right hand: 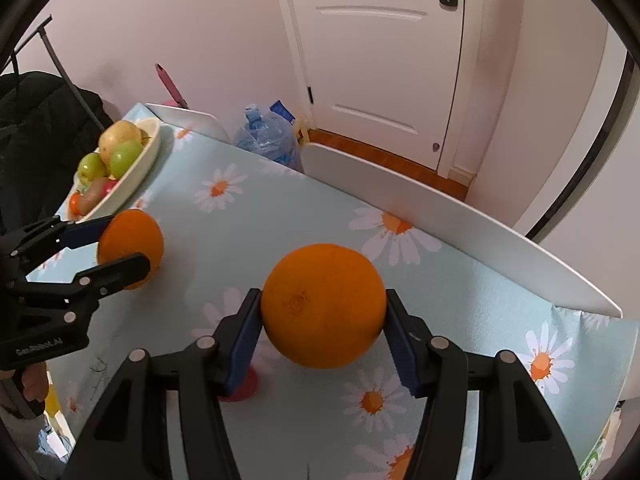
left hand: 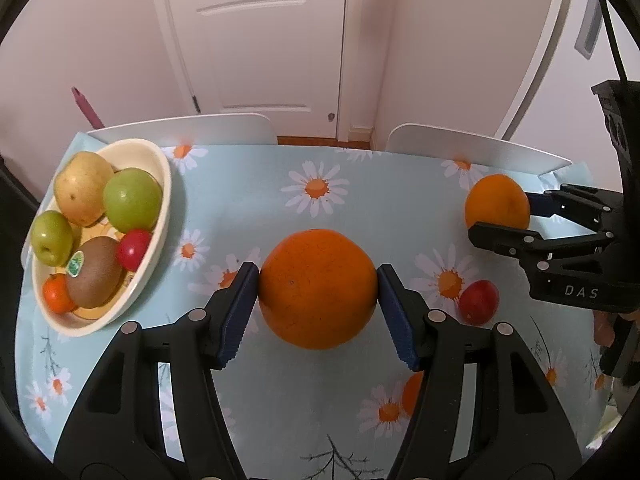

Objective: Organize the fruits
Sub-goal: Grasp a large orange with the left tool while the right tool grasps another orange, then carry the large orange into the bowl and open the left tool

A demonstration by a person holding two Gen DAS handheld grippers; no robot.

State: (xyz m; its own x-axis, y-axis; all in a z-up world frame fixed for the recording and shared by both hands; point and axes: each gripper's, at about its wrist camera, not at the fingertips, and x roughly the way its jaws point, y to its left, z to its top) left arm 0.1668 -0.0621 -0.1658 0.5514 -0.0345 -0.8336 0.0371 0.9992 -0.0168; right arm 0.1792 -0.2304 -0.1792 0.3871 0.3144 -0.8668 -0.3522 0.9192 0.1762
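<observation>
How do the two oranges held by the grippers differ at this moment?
The left gripper holds its orange close to the fruit bowl; the right gripper holds its orange farther from the bowl, near the table's far edge by a white chair back. The left orange looks deeper in colour. Both are round, whole and clamped between blue pads.

Pink walls (left hand: 100, 40), white door (left hand: 260, 40), wooden floor (right hand: 400, 160).

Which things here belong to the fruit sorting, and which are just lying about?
Job: orange in left gripper, orange in right gripper, loose red fruit, fruit bowl.
Lying about: blue plastic bag, pink stick, white chairs.
</observation>
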